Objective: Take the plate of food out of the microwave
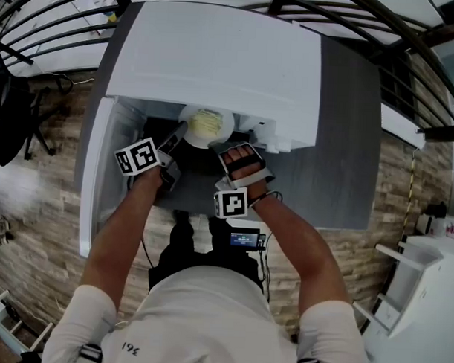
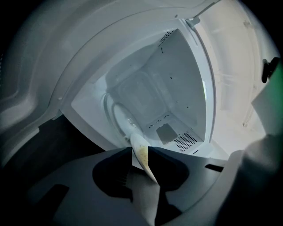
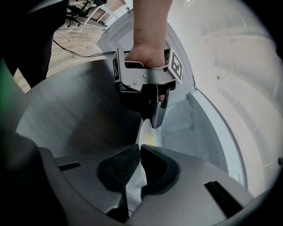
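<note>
The white plate (image 1: 206, 126) with yellow food sits at the mouth of the white microwave (image 1: 216, 57), whose door (image 1: 93, 180) hangs open at the left. My left gripper (image 1: 176, 138) is shut on the plate's left rim. In the left gripper view the plate (image 2: 142, 154) runs edge-on between that gripper's (image 2: 140, 150) jaws, with the bare cavity (image 2: 172, 84) and glass turntable (image 2: 116, 112) behind. My right gripper (image 1: 232, 149) is shut on the opposite rim. In the right gripper view the plate (image 3: 148, 134) passes between my right gripper's (image 3: 139, 155) jaws, and the left gripper (image 3: 155, 120) clamps its far edge.
The microwave stands on a grey counter (image 1: 347, 144). The open door flanks my left arm. A white appliance (image 1: 431, 296) stands at the lower right, and a black chair (image 1: 13, 117) on the wood floor at the left.
</note>
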Available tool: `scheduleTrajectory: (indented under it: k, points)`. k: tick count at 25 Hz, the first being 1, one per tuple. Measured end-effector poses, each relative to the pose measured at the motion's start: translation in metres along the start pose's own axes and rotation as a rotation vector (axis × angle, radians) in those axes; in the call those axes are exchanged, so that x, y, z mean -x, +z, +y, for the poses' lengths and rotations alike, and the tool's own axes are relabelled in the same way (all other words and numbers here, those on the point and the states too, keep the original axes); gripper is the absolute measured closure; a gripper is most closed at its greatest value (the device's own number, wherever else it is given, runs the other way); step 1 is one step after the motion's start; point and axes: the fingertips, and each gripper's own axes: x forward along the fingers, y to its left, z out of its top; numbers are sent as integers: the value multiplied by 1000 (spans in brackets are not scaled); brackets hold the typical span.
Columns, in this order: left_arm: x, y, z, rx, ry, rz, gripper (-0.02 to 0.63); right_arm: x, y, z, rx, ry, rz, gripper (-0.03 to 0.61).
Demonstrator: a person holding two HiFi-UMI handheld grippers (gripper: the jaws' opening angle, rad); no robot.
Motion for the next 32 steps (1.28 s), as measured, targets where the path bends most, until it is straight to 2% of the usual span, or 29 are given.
scheduleTrajectory:
  k: [4, 10, 19, 32]
  points:
    - [-1, -2, 4, -4, 7, 17, 514, 5, 0, 4, 38, -2, -17, 563]
    - [-6, -6, 2, 36, -27, 30, 515, 8, -4, 8, 58, -7, -27, 563]
    - [-6, -10, -2, -44, -3, 48, 532, 9, -7, 10, 39, -4, -19, 563]
    - [8, -11, -13, -72, -37, -4, 532, 25, -2, 4, 24, -14, -23, 563]
